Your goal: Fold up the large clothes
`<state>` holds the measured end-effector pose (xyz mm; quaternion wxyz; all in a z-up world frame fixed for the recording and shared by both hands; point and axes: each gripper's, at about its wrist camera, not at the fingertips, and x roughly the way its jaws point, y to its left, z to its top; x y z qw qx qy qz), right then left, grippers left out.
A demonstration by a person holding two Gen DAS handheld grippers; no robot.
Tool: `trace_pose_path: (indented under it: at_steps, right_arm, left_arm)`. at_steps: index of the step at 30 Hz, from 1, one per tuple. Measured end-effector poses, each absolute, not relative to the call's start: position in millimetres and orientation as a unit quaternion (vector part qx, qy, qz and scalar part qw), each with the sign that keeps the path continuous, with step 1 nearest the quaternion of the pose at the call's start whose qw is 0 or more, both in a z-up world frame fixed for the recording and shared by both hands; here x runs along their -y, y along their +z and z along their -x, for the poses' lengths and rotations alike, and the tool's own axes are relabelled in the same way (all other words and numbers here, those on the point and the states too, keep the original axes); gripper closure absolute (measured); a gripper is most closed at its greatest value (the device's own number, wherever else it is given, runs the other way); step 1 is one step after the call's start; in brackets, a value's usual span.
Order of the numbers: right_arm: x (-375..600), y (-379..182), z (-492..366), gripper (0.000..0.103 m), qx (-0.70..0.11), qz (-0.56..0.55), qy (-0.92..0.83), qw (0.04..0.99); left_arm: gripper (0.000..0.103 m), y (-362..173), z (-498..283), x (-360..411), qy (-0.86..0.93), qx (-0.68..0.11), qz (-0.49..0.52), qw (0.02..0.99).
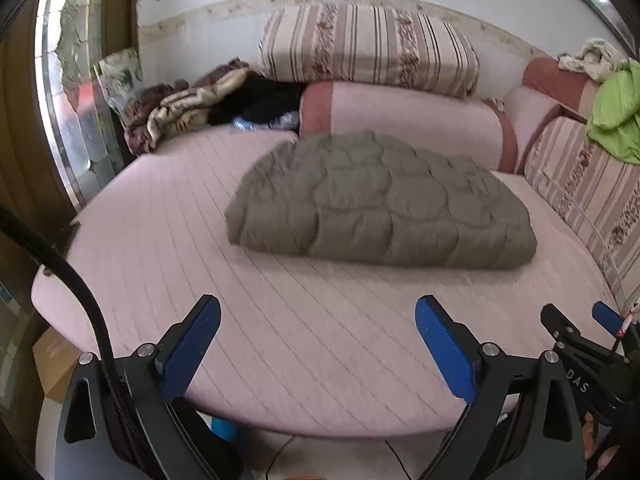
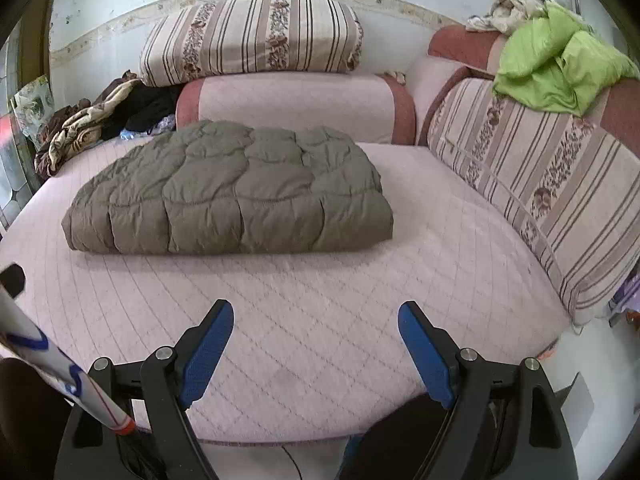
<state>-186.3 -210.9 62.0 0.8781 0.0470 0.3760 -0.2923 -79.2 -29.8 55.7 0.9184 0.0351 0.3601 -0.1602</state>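
Observation:
A grey-olive quilted garment [image 1: 380,204] lies folded into a thick rectangular bundle on the pink quilted mattress [image 1: 280,340]. It also shows in the right wrist view [image 2: 228,196], left of centre. My left gripper [image 1: 318,312] is open and empty, above the mattress's near edge, well short of the bundle. My right gripper [image 2: 316,318] is open and empty too, likewise near the front edge. The right gripper's fingers [image 1: 560,320] also show at the lower right of the left wrist view.
Striped cushions [image 2: 256,36] and pink bolsters [image 2: 296,104] line the back and right side. A green garment [image 2: 560,64] lies on the right cushions. Crumpled blankets and dark clothes [image 1: 200,108] sit at the back left. A window [image 1: 68,92] is on the left.

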Motion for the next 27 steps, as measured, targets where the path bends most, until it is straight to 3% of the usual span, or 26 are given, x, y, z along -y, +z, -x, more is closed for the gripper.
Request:
trace_pose_path:
  at_steps: [27]
  right_arm:
    - [211,39,183,0.015,-0.405,-0.051,-0.298,0.863]
  left_arm:
    - [0.006,34,91,48,-0.162,-0.397,-0.064,0.901]
